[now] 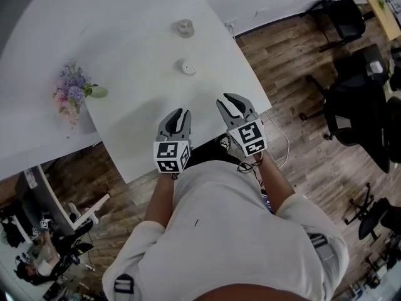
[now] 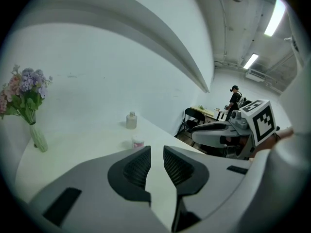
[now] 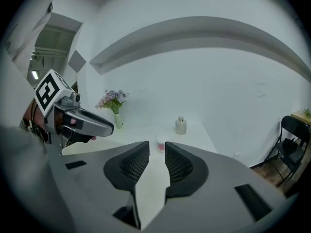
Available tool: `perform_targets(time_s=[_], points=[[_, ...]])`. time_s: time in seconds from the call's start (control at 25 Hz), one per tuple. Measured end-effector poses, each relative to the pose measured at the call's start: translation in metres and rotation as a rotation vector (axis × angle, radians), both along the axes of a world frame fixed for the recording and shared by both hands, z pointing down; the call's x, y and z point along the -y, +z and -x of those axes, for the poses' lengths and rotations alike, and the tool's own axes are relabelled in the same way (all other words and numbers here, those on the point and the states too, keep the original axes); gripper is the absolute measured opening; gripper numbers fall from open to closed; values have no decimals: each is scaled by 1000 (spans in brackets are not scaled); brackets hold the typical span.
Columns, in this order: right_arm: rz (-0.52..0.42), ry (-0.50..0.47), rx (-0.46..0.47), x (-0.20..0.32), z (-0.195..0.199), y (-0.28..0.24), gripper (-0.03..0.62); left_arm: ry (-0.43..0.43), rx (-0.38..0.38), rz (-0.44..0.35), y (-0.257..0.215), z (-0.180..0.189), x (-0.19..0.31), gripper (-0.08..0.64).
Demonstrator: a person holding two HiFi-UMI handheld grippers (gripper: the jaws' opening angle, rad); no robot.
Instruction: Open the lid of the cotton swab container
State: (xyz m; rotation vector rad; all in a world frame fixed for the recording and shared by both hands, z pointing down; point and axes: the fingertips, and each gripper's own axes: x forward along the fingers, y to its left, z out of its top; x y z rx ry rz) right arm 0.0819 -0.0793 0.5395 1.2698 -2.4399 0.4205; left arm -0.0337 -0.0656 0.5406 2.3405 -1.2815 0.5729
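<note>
The cotton swab container (image 1: 188, 67) is a small round white tub with a pink label, standing with its lid on in the middle of the white table (image 1: 138, 137). In the left gripper view the container (image 2: 138, 142) sits just beyond the jaws and a little left. In the right gripper view the container (image 3: 161, 146) shows through the gap between the jaws, farther off. My left gripper (image 1: 182, 113) and right gripper (image 1: 230, 99) hover side by side over the table's near edge, well short of the tub. Both hold their jaws a narrow gap apart with nothing between them.
A small capped bottle (image 1: 185, 27) stands behind the tub. A vase of purple and pink flowers (image 1: 74, 91) is at the table's left. Black office chairs (image 1: 348, 11) stand on the wooden floor to the right, past the table's corner (image 1: 266, 99).
</note>
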Motion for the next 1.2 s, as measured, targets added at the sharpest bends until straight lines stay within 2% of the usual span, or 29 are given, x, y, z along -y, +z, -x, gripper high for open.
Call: perform_targets(time_s=[0.2, 0.4, 0.52, 0.6, 0.8, 1.0, 1.2], points=[[42, 3, -25, 20, 22, 7, 89, 33, -13, 3, 11, 14, 34, 86], [73, 25, -74, 40, 35, 22, 104, 115, -22, 40, 35, 20, 53, 86], [85, 33, -97, 50, 38, 34, 112, 155, -18, 63, 50, 20, 62, 86], [112, 32, -106, 53, 35, 45, 118, 151, -20, 77, 53, 20, 64, 86], [158, -49, -98, 72, 43, 66, 126, 74, 6, 98, 59, 26, 69, 86], [174, -148, -98, 98, 59, 89, 150, -94, 29, 120, 56, 45, 63, 86], [188, -206, -158, 120, 70, 118, 237, -229, 23, 130, 54, 64, 63, 86]])
